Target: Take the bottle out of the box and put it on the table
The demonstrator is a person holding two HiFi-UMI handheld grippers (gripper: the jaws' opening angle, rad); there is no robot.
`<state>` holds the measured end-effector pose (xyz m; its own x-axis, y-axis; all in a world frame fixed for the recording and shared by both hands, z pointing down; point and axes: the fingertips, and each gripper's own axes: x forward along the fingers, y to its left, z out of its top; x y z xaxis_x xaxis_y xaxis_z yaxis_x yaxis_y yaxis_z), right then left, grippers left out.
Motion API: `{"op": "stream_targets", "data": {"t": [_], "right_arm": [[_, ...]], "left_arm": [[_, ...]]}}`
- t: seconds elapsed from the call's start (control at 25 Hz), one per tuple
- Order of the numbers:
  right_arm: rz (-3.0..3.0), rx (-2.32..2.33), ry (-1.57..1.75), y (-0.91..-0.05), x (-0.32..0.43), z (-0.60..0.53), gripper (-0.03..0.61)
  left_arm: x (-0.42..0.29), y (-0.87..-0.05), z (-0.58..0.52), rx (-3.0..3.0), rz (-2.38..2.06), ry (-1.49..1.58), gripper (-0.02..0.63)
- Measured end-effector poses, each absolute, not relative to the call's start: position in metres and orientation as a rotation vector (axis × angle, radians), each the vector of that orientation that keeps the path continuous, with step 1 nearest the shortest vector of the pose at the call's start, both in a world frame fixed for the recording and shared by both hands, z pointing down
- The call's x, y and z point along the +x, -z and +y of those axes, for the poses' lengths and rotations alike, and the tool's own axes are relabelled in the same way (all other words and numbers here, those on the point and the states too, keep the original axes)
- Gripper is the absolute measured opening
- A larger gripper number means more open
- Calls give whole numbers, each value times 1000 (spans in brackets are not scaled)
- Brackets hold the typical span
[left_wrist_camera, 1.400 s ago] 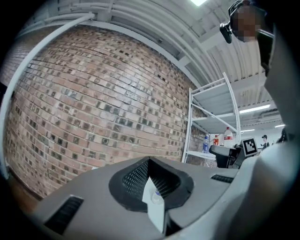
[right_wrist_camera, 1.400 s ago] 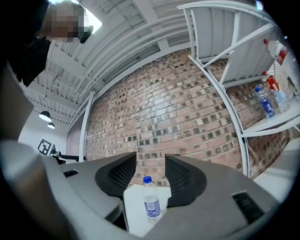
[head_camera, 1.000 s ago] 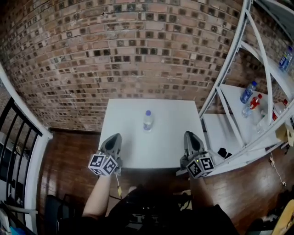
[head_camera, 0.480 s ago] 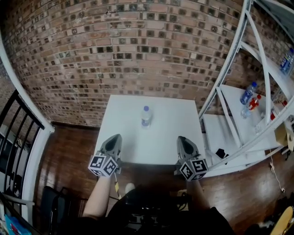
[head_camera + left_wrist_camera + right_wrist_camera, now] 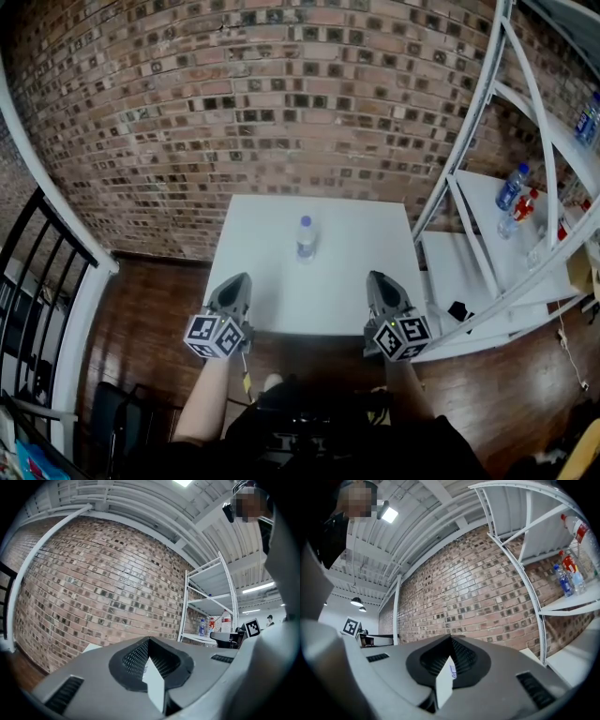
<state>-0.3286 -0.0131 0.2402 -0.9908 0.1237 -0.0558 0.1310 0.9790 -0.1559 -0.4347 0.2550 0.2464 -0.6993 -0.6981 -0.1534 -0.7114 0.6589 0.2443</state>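
Note:
A clear plastic bottle [image 5: 306,238] with a blue cap stands upright at the middle of the white table [image 5: 349,286]. No box shows in any view. My left gripper [image 5: 234,281] hovers at the table's near left edge, shut with nothing in it. Over the near right edge my right gripper [image 5: 380,279] is likewise shut and empty. Both point toward the brick wall, well short of the bottle. In the left gripper view, the left gripper [image 5: 149,640] has its jaws meeting at the tips. In the right gripper view, a sliver of the bottle [image 5: 453,671] shows past the right gripper [image 5: 451,637].
A white metal rack [image 5: 469,202] stands close against the table's right side, with several bottles [image 5: 511,187] on its shelves and a small black object [image 5: 459,311] on a lower shelf. A brick wall [image 5: 234,112] is behind the table. A black railing [image 5: 37,281] is at the left.
My right gripper has drifted a little left and lower along the table's near edge. The left one has barely shifted. The bottle stands as before.

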Motion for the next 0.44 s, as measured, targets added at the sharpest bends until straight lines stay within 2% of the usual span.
{"op": "stream_targets", "data": {"t": [0.44], "right_arm": [[3088, 212, 237, -244, -337, 1, 0]], "left_arm": [[-443, -247, 261, -1189, 2814, -449, 3]]}}
